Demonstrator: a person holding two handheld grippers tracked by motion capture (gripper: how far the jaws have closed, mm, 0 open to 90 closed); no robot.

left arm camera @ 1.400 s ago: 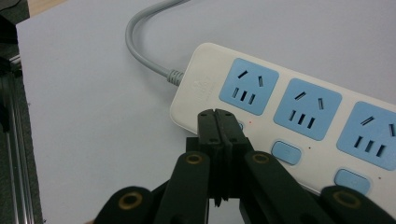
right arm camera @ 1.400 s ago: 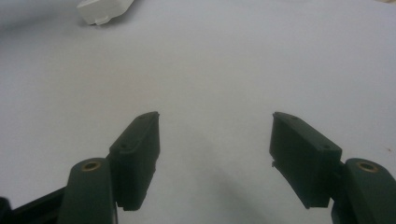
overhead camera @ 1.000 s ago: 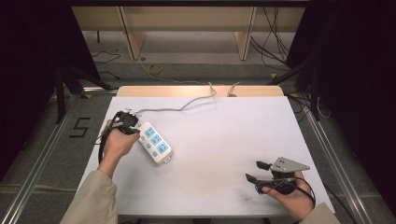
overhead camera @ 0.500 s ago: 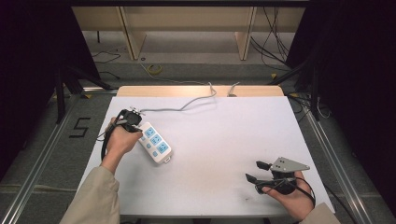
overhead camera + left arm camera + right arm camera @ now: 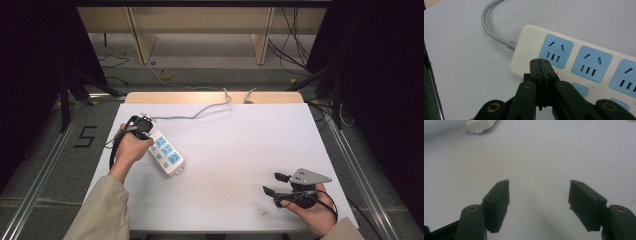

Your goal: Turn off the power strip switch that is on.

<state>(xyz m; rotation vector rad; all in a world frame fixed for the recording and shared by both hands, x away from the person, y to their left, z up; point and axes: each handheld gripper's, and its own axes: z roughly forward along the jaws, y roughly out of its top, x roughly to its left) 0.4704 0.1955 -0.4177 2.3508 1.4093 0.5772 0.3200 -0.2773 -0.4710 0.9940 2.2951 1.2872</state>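
Note:
A white power strip (image 5: pixel 166 153) with three blue sockets lies at the table's left, its grey cable (image 5: pixel 200 113) running to the far edge. My left gripper (image 5: pixel 141 126) is shut, with nothing between its jaws. Its closed tips (image 5: pixel 542 65) hover over the cable end of the power strip (image 5: pixel 574 57), beside the first blue socket (image 5: pixel 555 50). My right gripper (image 5: pixel 274 184) rests near the table's front right, jaws wide open and empty. In the right gripper view, the gripper (image 5: pixel 539 186) faces bare table, with the strip's end (image 5: pixel 480 125) far off at the top left.
The white table top (image 5: pixel 240 145) has a wooden strip (image 5: pixel 210 97) along its far edge. Metal rails (image 5: pixel 45 165) flank the table on the floor, and loose cables (image 5: pixel 295 50) lie behind it.
The left hand has shifted slightly along the strip's cable end. The right gripper has stayed where it was.

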